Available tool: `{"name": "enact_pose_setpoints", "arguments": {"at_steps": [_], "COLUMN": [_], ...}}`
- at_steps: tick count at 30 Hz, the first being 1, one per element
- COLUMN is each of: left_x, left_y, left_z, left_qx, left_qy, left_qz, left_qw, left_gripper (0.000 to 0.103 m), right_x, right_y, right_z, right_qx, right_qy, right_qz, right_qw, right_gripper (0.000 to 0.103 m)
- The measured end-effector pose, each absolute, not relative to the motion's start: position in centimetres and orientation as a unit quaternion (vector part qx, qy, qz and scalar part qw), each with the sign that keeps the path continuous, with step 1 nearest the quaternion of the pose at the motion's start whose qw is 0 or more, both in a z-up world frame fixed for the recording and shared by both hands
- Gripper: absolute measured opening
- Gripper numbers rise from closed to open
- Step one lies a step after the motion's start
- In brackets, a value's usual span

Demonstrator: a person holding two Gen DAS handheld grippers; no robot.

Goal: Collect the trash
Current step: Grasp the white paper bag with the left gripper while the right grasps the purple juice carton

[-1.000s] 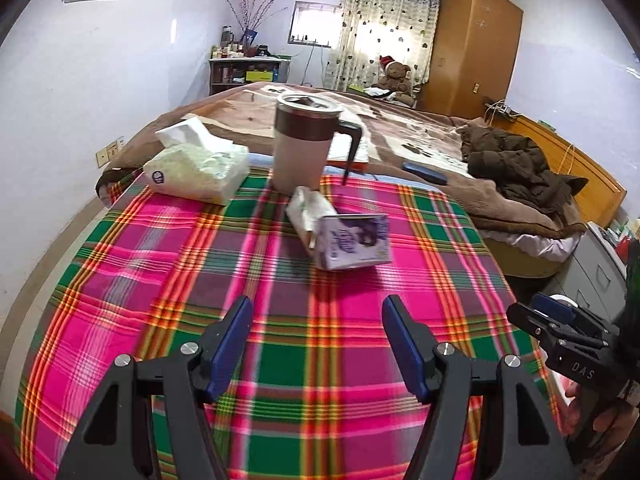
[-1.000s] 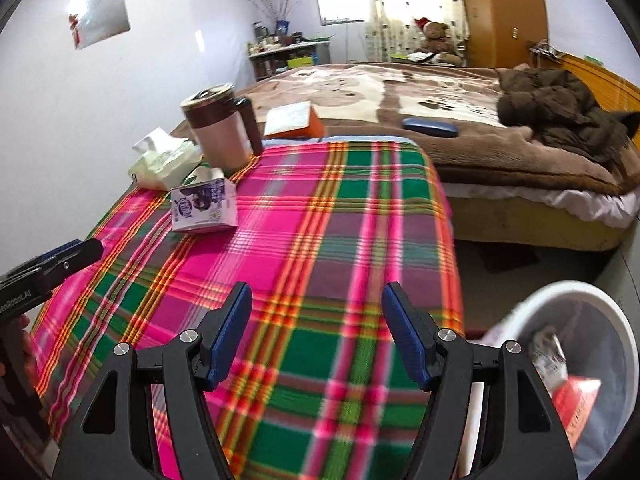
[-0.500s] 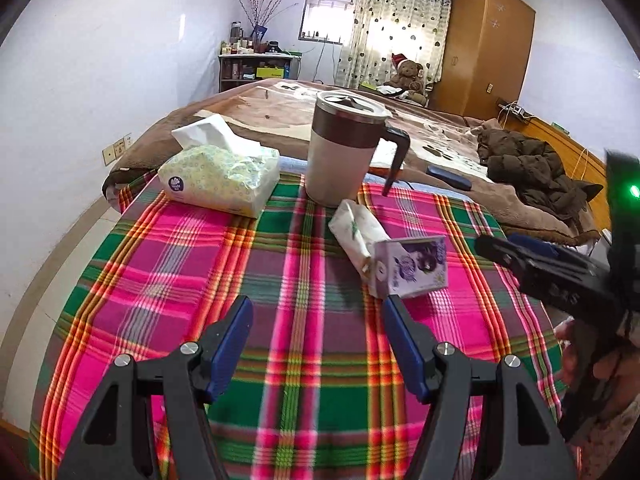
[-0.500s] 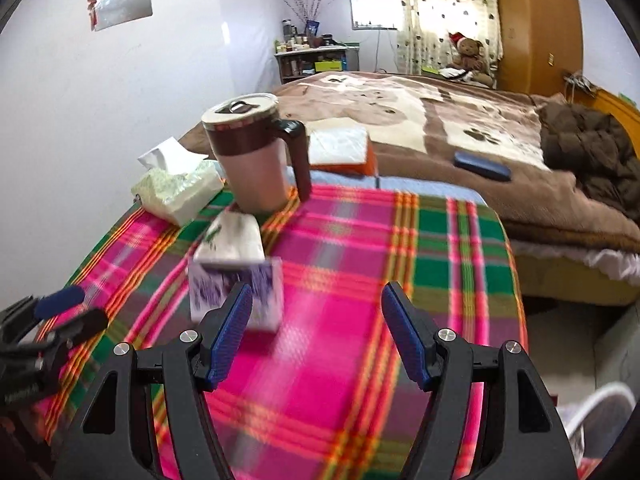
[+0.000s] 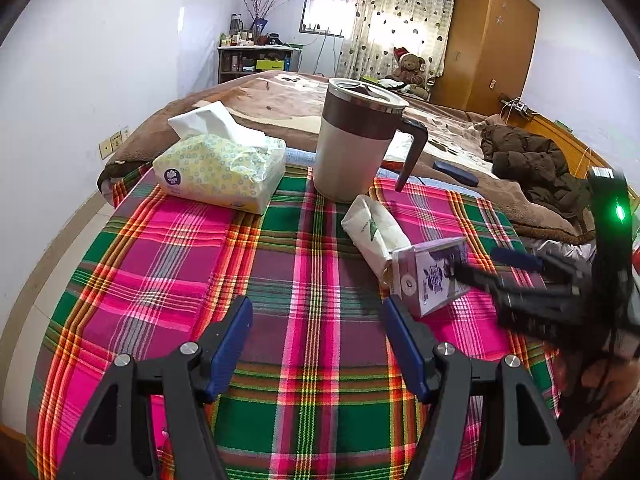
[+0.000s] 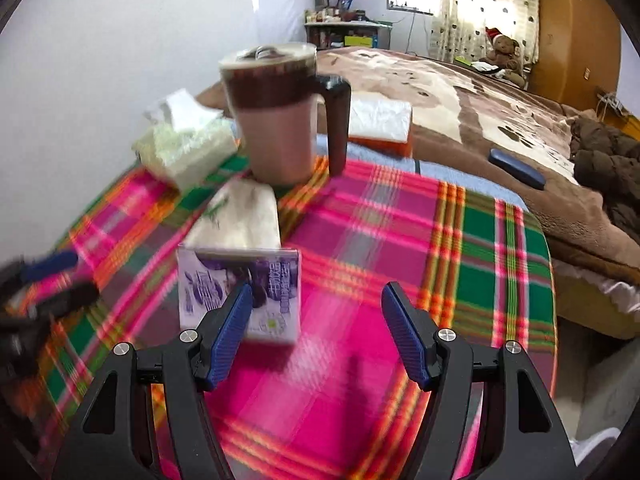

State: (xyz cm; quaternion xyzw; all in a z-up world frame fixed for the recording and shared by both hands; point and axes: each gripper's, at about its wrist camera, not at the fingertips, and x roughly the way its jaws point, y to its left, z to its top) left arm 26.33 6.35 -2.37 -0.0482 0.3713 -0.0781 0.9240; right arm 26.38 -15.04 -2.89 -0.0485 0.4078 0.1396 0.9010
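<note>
Sitting on plaid tablecloth (image 5: pixel 168 264): 1 purple carton (image 5: pixel 430 276) | 1 white paper packet (image 5: pixel 374 226) | 1 lidded mug (image 5: pixel 356 144) | 1 tissue pack (image 5: pixel 220 168) | Lying on bed (image 5: pixel 280 100): 1 dark case (image 5: pixel 456 173), 1 brown jacket (image 5: pixel 532 168), 1 teddy bear (image 5: pixel 408 66)

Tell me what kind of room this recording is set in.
Most likely a home bedroom: a bed with a brown blanket lies behind the plaid-covered table, with a wooden wardrobe and a curtained window beyond.
</note>
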Motion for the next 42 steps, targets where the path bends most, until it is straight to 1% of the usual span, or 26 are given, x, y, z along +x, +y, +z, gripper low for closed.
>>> {"name": "enact_pose_setpoints", "arguments": {"at_steps": [3,6,8,12,16,20,28,36,39,42], "left_x": [26.3,26.3,26.3,26.6,27.8,29.2,32.7,36.5,37.0,37.2], "left_y": [6.2,6.1,6.1,6.2,6.7,6.5,4.7,3.1,2.3,2.2], "left_z": [-2.5,-2.4,-2.3,-2.3,-2.3,-2.4,-2.5,-4.0,-4.7,-5.1], "left_qx": [-0.047,-0.048,-0.047,-0.044,-0.061,-0.055,-0.061,-0.057,-0.050,-0.052], "left_qy": [0.372,0.372,0.372,0.373,0.376,0.378,0.381,0.417,0.433,0.439], "left_qz": [-0.078,-0.078,-0.076,-0.073,-0.077,-0.078,-0.106,-0.127,-0.149,-0.159], "left_qw": [0.924,0.924,0.924,0.924,0.921,0.921,0.916,0.898,0.887,0.883], "left_gripper": [0.069,0.069,0.069,0.069,0.070,0.071,0.071,0.071,0.071,0.071], "right_x": [25.2,24.7,25.3,27.5,29.6,28.6,26.0,24.8,24.2,23.7], "right_y": [-15.3,-15.6,-15.2,-13.6,-12.2,-12.7,-15.4,-16.5,-16.8,-17.0], "right_z": [-3.1,-1.5,-0.4,0.2,-1.3,-1.7,-1.2,-2.1,-2.6,-3.3], "right_qx": [-0.051,-0.023,-0.001,0.024,-0.015,-0.053,-0.050,-0.039,-0.049,-0.085], "right_qy": [0.420,0.393,0.378,0.384,0.423,0.430,0.433,0.442,0.450,0.457], "right_qz": [0.154,0.145,0.145,0.150,0.145,0.159,0.195,0.237,0.239,0.212], "right_qw": [0.893,0.908,0.914,0.911,0.895,0.887,0.879,0.864,0.859,0.860], "right_gripper": [0.069,0.069,0.069,0.069,0.069,0.069,0.069,0.069,0.069,0.069]}}
